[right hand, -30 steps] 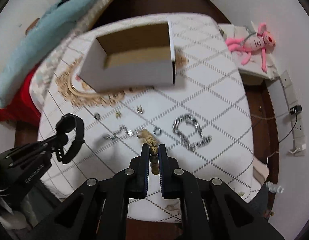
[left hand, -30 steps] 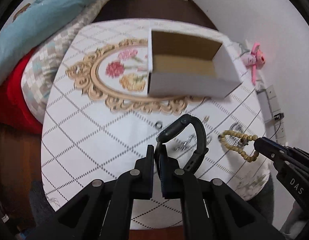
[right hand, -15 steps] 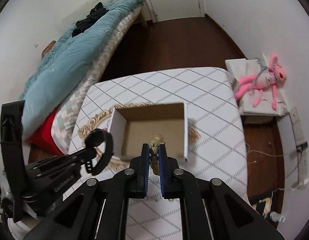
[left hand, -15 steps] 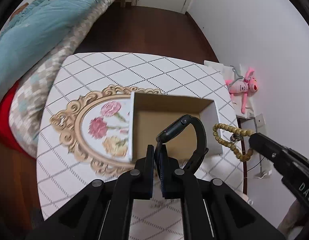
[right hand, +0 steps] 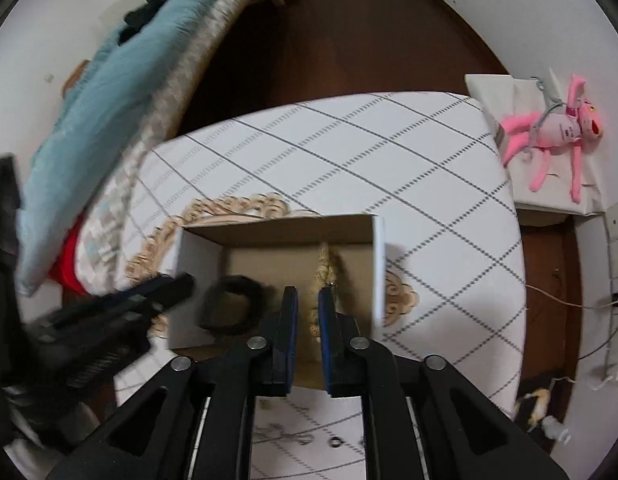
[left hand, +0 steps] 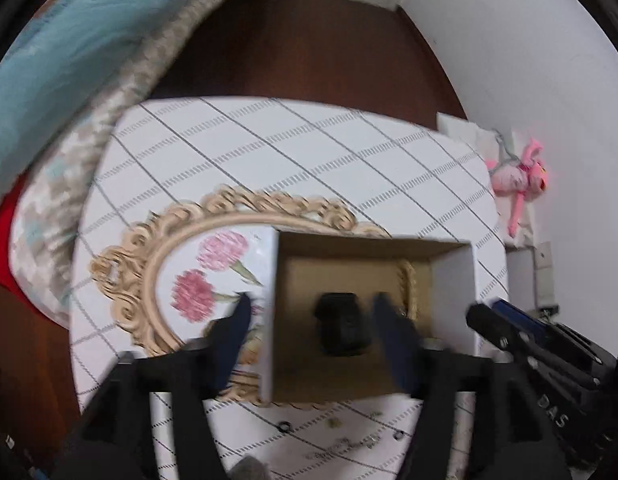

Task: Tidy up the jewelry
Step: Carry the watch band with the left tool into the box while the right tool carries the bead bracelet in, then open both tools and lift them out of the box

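Black and spread wide, the left claw (left hand: 309,316) hangs over the box (left hand: 455,292), having just let go of the watch (left hand: 341,324), which now lies on the box floor. Beside it, the right claw (right hand: 307,300) has parted a little, and the bead bracelet (right hand: 327,268) it pinched a moment ago drops inside the box too. Both pieces look stowed; small rings (left hand: 284,426) remain on the tabletop (left hand: 309,148) just in front of the box.

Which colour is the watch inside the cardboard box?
Black; the watch shows best in the left wrist view.
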A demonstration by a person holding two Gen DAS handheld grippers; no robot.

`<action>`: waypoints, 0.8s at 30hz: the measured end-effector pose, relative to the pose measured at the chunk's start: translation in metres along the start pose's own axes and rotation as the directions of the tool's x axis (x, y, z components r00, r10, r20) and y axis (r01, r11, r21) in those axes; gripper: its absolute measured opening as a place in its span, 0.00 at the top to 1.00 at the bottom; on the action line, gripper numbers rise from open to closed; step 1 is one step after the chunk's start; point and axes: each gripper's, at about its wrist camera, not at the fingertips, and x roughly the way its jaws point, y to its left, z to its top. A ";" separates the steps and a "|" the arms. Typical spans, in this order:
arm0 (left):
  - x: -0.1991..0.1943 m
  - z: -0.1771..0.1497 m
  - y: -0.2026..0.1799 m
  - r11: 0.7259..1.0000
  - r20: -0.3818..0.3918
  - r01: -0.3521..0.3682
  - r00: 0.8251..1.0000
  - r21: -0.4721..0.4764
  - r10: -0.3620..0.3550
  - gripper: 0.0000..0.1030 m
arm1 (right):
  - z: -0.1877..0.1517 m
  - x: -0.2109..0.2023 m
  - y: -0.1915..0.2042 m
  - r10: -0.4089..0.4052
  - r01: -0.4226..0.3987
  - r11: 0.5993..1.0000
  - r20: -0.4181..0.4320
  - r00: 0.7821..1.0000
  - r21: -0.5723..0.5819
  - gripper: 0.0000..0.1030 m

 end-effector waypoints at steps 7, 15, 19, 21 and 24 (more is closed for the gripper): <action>-0.007 -0.011 0.013 0.989 0.108 -0.143 0.984 0.034 0.139 0.04 | -0.015 -0.007 -0.010 -0.175 0.177 0.984 0.063 0.983 -0.027 0.20; 0.011 -0.034 0.011 0.977 0.105 -0.203 0.975 0.070 0.195 0.00 | -0.033 0.010 -0.013 -0.291 0.294 0.953 0.063 0.955 -0.065 0.03; 0.010 -0.040 0.010 0.977 0.109 -0.204 0.975 0.064 0.196 0.00 | -0.039 0.013 -0.011 -0.297 0.301 0.952 0.068 0.953 -0.061 0.03; 0.006 -0.042 0.008 0.978 0.122 -0.201 0.974 0.060 0.193 0.00 | -0.041 0.011 -0.011 -0.295 0.300 0.952 0.075 0.952 -0.057 0.03; -0.002 -0.046 0.007 0.980 0.136 -0.195 0.973 0.049 0.187 0.00 | -0.045 0.005 -0.012 -0.294 0.298 0.953 0.087 0.952 -0.048 0.03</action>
